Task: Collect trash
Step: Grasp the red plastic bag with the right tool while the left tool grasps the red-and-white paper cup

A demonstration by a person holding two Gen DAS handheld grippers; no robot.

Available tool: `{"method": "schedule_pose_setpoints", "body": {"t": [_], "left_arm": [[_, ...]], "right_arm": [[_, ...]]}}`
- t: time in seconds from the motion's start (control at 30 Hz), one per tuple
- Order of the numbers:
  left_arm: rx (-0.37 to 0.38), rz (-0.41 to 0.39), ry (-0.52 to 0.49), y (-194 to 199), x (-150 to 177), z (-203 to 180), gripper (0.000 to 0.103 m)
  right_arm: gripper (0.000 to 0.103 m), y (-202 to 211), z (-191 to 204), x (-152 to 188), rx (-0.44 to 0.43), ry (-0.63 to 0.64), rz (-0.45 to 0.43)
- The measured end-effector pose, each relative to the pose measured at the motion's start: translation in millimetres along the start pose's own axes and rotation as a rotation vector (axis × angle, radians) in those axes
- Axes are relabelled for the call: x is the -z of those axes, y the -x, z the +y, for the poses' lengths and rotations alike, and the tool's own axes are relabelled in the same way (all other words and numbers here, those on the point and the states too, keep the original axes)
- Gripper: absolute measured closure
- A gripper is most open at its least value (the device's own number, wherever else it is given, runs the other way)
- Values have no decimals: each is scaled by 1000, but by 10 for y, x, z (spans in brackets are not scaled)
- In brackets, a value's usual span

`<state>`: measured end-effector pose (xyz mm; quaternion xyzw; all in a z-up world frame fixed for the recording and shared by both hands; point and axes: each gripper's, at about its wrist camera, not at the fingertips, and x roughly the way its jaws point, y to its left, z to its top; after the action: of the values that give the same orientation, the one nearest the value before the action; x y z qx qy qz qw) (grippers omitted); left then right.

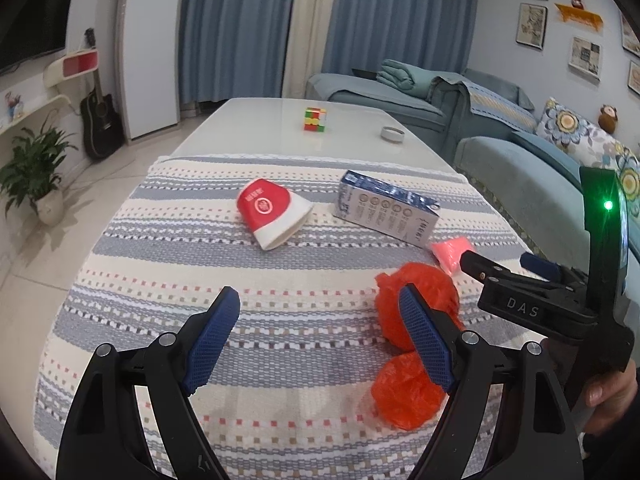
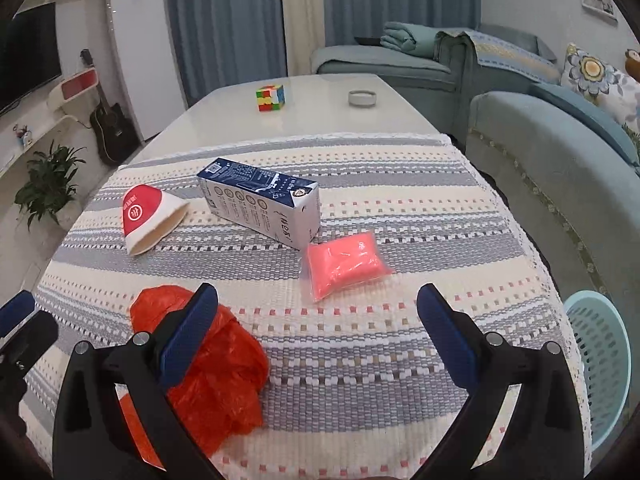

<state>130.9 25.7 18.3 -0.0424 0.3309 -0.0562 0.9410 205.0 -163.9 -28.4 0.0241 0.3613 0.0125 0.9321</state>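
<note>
On the striped cloth lie a tipped red-and-white paper cup, a blue-and-white milk carton on its side, a pink packet and a crumpled orange plastic bag. My left gripper is open and empty above the cloth, its right finger over the orange bag. My right gripper is open and empty, its left finger over the orange bag, the pink packet just ahead. It shows in the left wrist view at the right.
A light blue plastic basket stands on the floor by the table's right edge. A puzzle cube and a small white round dish sit on the far bare tabletop. A blue sofa runs along the right.
</note>
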Motion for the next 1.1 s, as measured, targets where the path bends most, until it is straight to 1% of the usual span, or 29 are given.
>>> {"method": "schedule_pose_setpoints", "body": {"t": [0.17,0.27,0.33,0.43,0.5,0.67,0.73,0.93,1.1], "left_arm": [[-5,-16,-43,82,36,-91,23],[-25,-27,-63,119,47,-89,23],[-40,-15,-60,118,54,-76,22],[-41,8,-33,118,48,-37,22],[-45,5,-31,153,44,-28,22],[-96,-37,-90,272,69,-79,22],[-113,-42,-112,294,101,-81,22],[-100,-5,-79,266,150,3,22],[-127,-7,-71,272,139,130,22]], "right_arm": [[8,77,-1,68,27,24,-5],[8,92,-26,113,34,14,8],[8,89,-23,161,41,19,20],[8,108,33,247,33,47,18],[8,143,70,290,16,57,17],[8,209,179,379,-4,86,35],[8,228,213,418,-7,96,41],[8,287,263,518,-7,110,45],[8,233,252,615,-44,111,72]]}}
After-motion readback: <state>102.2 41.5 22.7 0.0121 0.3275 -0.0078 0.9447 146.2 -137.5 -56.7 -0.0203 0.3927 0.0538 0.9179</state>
